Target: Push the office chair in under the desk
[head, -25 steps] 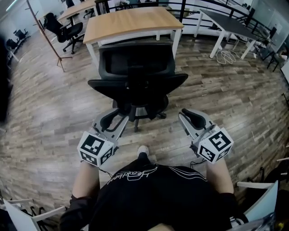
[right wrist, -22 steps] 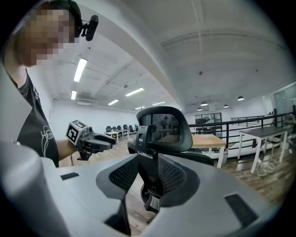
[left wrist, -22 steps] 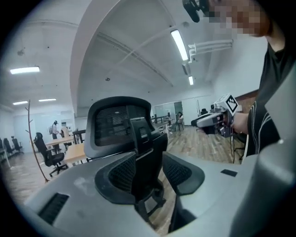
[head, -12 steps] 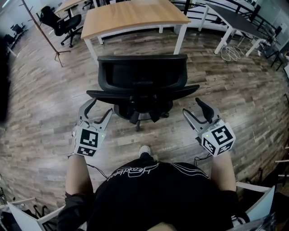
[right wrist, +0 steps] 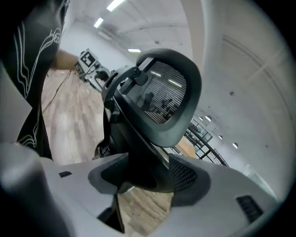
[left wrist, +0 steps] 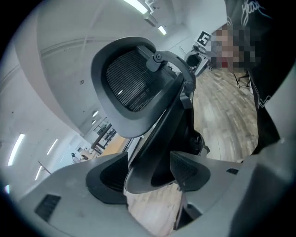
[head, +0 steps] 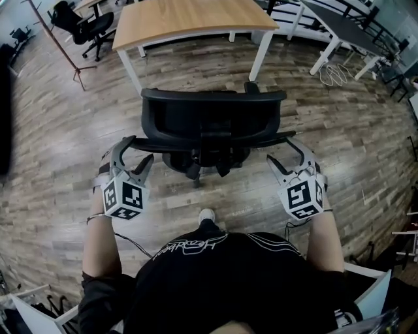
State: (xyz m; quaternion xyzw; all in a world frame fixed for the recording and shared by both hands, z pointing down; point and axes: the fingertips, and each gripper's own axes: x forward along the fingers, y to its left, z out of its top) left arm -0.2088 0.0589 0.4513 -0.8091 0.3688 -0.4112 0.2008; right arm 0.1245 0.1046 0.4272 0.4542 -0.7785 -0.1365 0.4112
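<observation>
A black office chair [head: 212, 121] with a mesh back stands on the wood floor, its back toward me, short of the wooden-topped desk [head: 189, 16] with white legs. My left gripper [head: 134, 151] is at the tip of the left armrest [head: 140, 142], its jaws opening with the armrest end [left wrist: 145, 173] between them. My right gripper [head: 285, 151] is at the right armrest [head: 277, 139], jaws opening wide around that armrest [right wrist: 143, 169]. The chair's backrest [left wrist: 127, 83] rises beyond the left jaws, and the backrest [right wrist: 162, 102] also shows past the right ones.
A dark-topped table [head: 339, 29] stands at the back right with a white cable [head: 336, 75] on the floor beneath. A coat stand [head: 59, 45] and another black chair [head: 85, 23] are at the back left. A white frame [head: 379, 287] is by my right side.
Both grippers have moved forward from behind the chair to its armrest ends, and their jaws have spread apart. The chair and desk now sit closer in the head view.
</observation>
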